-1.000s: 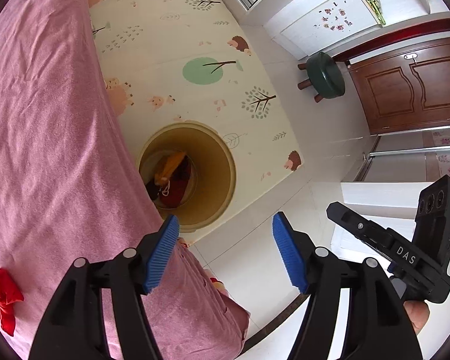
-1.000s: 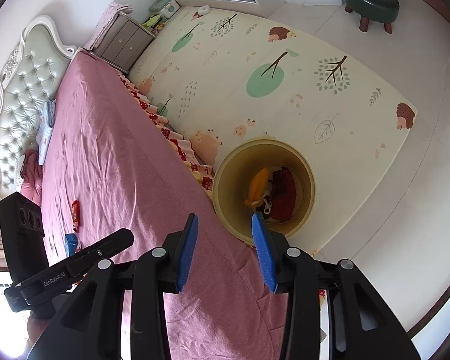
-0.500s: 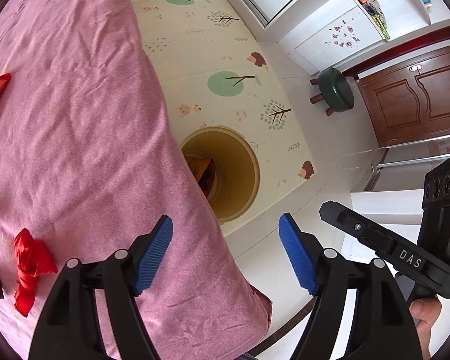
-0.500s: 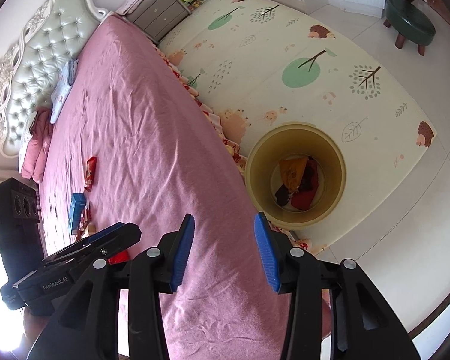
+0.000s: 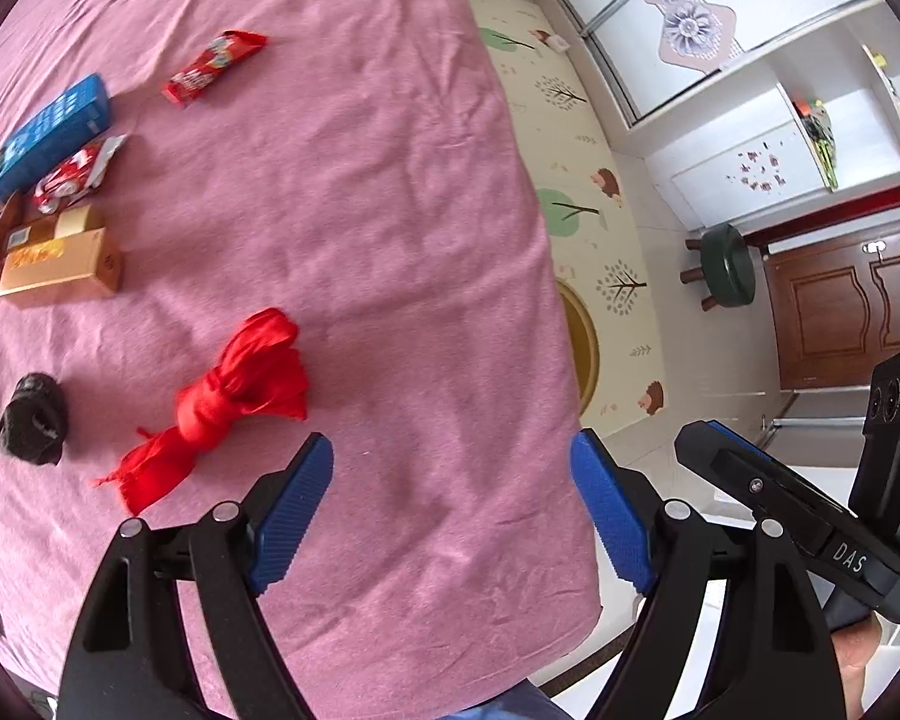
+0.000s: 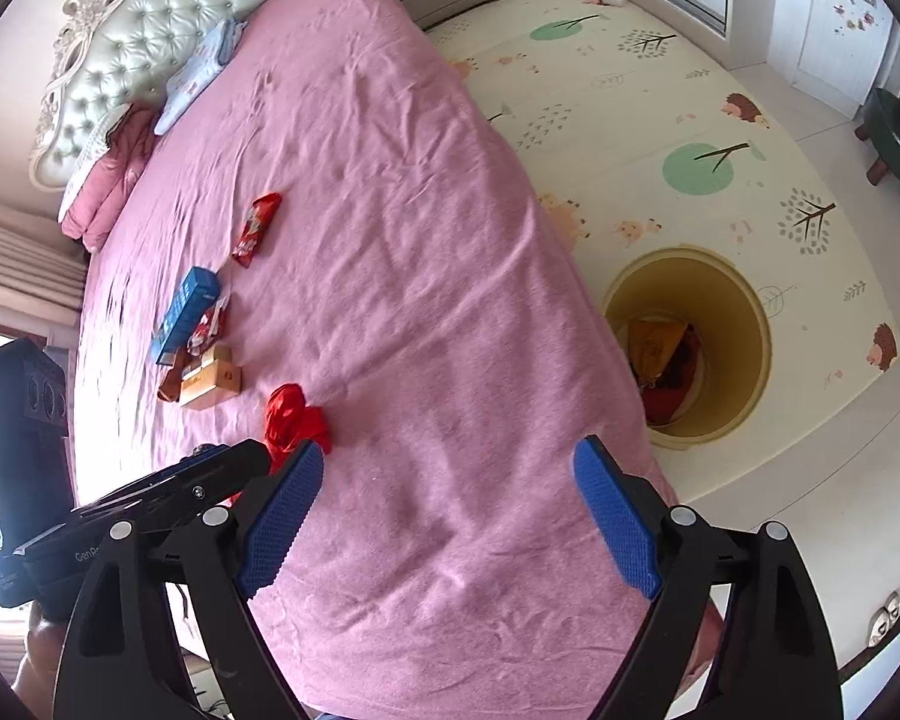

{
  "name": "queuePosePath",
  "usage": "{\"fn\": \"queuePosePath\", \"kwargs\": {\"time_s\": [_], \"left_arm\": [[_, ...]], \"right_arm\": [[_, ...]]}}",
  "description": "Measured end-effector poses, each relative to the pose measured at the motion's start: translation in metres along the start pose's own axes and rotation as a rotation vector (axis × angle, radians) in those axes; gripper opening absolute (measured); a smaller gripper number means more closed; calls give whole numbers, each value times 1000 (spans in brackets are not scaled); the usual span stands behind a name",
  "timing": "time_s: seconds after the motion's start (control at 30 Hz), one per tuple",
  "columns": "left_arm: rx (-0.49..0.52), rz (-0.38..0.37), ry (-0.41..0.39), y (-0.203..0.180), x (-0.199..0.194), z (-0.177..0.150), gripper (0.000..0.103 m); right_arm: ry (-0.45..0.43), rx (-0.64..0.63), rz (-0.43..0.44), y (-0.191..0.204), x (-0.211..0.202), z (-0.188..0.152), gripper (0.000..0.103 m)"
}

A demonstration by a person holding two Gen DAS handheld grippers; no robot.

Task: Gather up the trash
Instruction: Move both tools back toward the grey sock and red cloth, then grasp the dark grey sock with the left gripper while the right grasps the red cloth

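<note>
Trash lies on the pink bed (image 5: 390,210): a knotted red bag (image 5: 234,396), a black wad (image 5: 33,420), a tan box (image 5: 60,267), a blue box (image 5: 42,138), a red-white wrapper (image 5: 78,174) and a red snack packet (image 5: 213,66). My left gripper (image 5: 453,504) hovers just right of the red bag, jaws opening, nothing between them. My right gripper (image 6: 450,510) hangs over the bed's near end, jaws opening wide and empty. The yellow bin (image 6: 744,312) stands on the floor beside the bed with trash inside; the red bag (image 6: 291,417) shows left of it.
A play mat (image 6: 660,120) with tree prints covers the floor under the bin. A green stool (image 5: 729,264) stands by a brown door (image 5: 840,300). White cupboards (image 5: 750,138) line the far wall. Pillows (image 6: 108,192) and a tufted headboard (image 6: 150,30) close the bed's far end.
Both grippers swung from over the bin onto the bed. The trash items came into the left view. Both pairs of jaws widened, the right one by much.
</note>
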State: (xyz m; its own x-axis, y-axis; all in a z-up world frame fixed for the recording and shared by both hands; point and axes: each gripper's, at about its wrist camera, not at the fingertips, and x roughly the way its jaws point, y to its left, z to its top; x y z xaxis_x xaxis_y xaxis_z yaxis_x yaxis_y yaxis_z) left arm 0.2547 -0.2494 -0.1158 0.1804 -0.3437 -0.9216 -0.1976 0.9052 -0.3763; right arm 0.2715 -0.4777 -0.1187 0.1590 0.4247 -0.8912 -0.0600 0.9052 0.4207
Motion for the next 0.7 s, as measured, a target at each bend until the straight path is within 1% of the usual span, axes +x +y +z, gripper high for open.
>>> {"fn": "queuePosePath", "kwargs": {"time_s": [0.13,0.23,0.33,0.53,0.63,0.7], "left_arm": [[-61,25,-25,45,-20,-17,81],[-103,43,-39,75,-32,-28,81],[-134,66,-51,105,-42,-38,81],[-193,92,-65,154,-56,-52,81],[-213,98,-68,174,-58,-56,81],[-217,108,-69,186,-59,-59,81]], "right_arm": [[32,-74,0,38,15,-13,85],[40,-121,12,64,25,-23,91],[50,-140,30,87,34,-32,94],[30,-178,23,125,53,-48,94],[60,-192,37,141,66,-54,94],[74,-209,31,152,74,-59,94]]}}
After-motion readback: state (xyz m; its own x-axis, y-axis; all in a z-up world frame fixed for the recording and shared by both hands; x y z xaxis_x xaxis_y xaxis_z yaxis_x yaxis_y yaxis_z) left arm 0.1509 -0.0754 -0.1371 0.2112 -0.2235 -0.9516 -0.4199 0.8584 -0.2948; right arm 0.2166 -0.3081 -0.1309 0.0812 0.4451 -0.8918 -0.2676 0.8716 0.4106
